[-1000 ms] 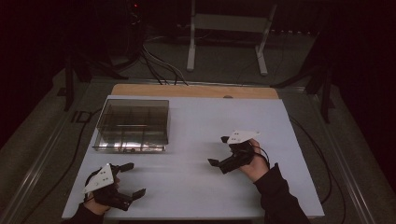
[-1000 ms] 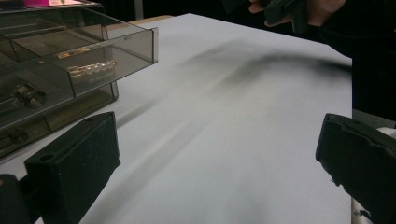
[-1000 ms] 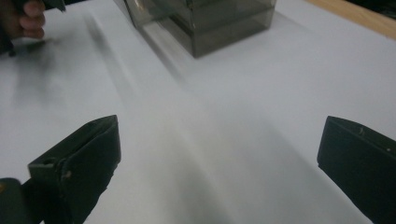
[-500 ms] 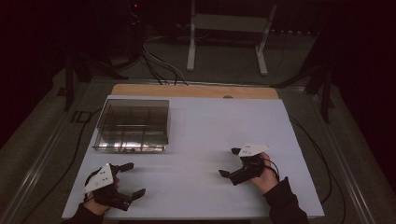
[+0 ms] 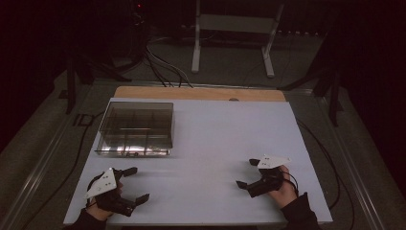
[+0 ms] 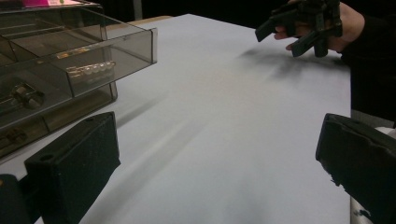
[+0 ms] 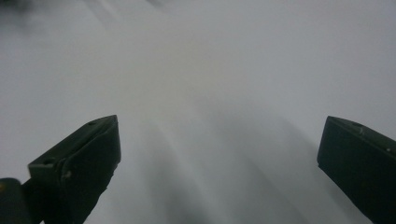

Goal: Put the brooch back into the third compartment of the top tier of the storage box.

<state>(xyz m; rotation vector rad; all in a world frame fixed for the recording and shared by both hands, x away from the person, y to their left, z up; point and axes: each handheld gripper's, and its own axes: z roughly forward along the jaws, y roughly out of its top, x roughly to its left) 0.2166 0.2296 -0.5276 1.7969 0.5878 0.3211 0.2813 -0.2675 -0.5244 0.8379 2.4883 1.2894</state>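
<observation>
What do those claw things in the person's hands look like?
Each hand holds a black claw: the left gripper and the right gripper. Both have two chunky, blocky black jaws and a pale three-cornered plate on top. The sleeves are dark.

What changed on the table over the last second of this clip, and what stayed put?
The right gripper drew back toward the person's edge of the white table, jaws open and empty throughout. Nothing was gripped or released. The left gripper stayed near the front left corner, open, and the smoky transparent plastic compartment box kept its place at the back left.
</observation>
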